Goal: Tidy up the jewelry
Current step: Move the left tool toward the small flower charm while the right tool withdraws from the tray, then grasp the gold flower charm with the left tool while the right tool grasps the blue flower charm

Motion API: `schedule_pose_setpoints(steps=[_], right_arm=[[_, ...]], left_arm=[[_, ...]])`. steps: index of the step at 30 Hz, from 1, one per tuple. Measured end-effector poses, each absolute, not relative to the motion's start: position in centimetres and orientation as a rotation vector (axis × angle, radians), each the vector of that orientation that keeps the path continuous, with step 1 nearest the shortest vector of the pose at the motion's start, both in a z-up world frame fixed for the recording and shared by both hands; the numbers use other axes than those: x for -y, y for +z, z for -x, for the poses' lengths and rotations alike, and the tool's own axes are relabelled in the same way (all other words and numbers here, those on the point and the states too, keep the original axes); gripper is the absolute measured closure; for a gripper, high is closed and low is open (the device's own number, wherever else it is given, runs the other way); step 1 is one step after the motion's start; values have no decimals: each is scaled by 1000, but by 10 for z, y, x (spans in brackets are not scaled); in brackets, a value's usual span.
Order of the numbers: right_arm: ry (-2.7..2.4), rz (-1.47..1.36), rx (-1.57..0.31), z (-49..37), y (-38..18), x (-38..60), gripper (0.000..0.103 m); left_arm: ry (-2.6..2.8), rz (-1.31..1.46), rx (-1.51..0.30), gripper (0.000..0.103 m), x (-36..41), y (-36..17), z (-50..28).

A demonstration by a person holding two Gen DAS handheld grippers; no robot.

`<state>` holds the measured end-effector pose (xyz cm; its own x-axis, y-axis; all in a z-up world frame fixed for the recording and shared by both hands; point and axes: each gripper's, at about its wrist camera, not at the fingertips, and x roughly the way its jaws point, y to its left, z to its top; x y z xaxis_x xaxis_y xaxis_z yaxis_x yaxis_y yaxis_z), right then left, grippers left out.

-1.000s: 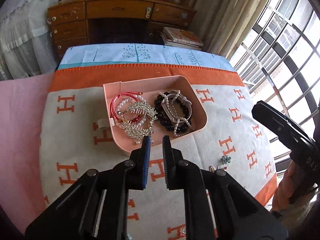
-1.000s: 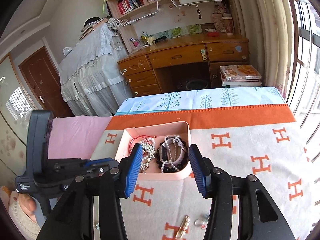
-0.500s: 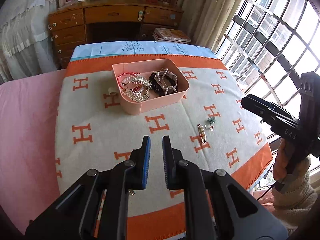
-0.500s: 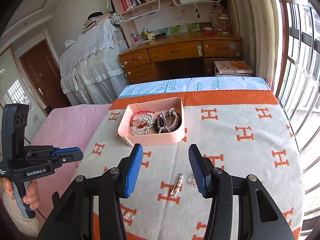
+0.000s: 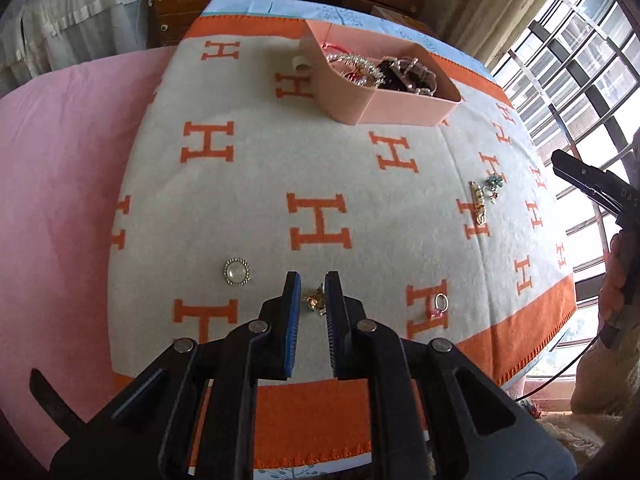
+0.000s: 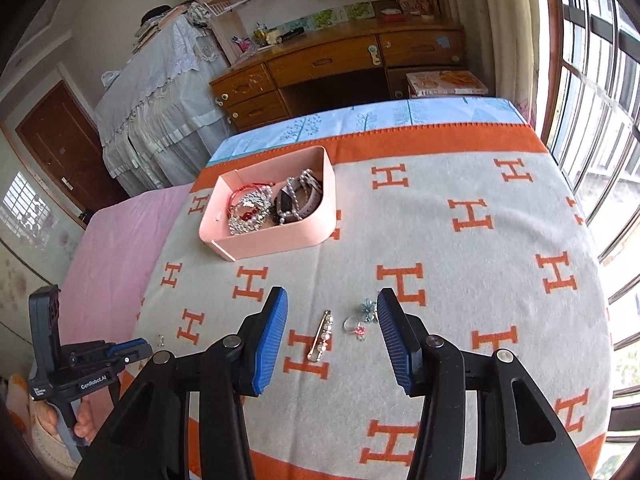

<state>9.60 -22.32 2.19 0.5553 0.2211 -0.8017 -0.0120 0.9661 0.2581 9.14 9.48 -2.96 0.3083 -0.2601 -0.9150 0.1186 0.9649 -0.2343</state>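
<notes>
A pink tray (image 5: 404, 110) (image 6: 280, 236) holding bracelets and a silver hair piece sits far on the orange-and-grey blanket. My left gripper (image 5: 313, 292) hovers low with its jaws slightly apart around a small gold trinket (image 5: 314, 300), whether touching it I cannot tell. A pearl brooch (image 5: 237, 272) lies to its left, a ring with a pink stone (image 5: 439, 305) to its right. My right gripper (image 6: 332, 312) is open above a pearl bar pin (image 6: 322, 340), a ring with a red stone (image 6: 355, 326) and a blue flower piece (image 6: 367, 309).
The blanket (image 6: 460, 280) covers a bed with a pink sheet (image 5: 52, 184) on the left. A wooden desk (image 6: 340, 64) and books stand beyond the far end. Windows (image 6: 600, 80) run along the right side. The blanket's near edge is just below my grippers.
Both grippers pulled back from the tray to the near part of the blanket and dropped lower. The left now frames the gold trinket; the right sits over the pin and ring.
</notes>
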Motion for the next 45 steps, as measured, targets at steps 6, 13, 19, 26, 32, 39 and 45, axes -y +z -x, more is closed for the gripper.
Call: schedule_pose_setpoints(steps=[6,13,19,26,32,39,45], right_arm=[[116,-275,-1107,-130,-30,229,66],[94,-237,-1155,-151,-59,220,73],[67,-192,-1188,-158,-74,212,78],[67,-160,-1173,-157,-75,211,87],[87,-206,-1169,-153,-71,217,89],[113,-201,-1131,-144,-54,215,89],[133,-216,-1128,-141,-50,213,89]], left_arm=[[-232,161,-1270,93,-89,-53,-89],[-208,171,-1267,93,-87,-52,-92],[-202,228,-1258,93,-94,-44,-92],[-191,266,-1244,93,-102,-35,-92],[-208,280,-1303,93,-95,-48,-91],[-186,370,-1331,93,-103,-55,-95],[-179,382,-1319,59,-104,-52,-96]])
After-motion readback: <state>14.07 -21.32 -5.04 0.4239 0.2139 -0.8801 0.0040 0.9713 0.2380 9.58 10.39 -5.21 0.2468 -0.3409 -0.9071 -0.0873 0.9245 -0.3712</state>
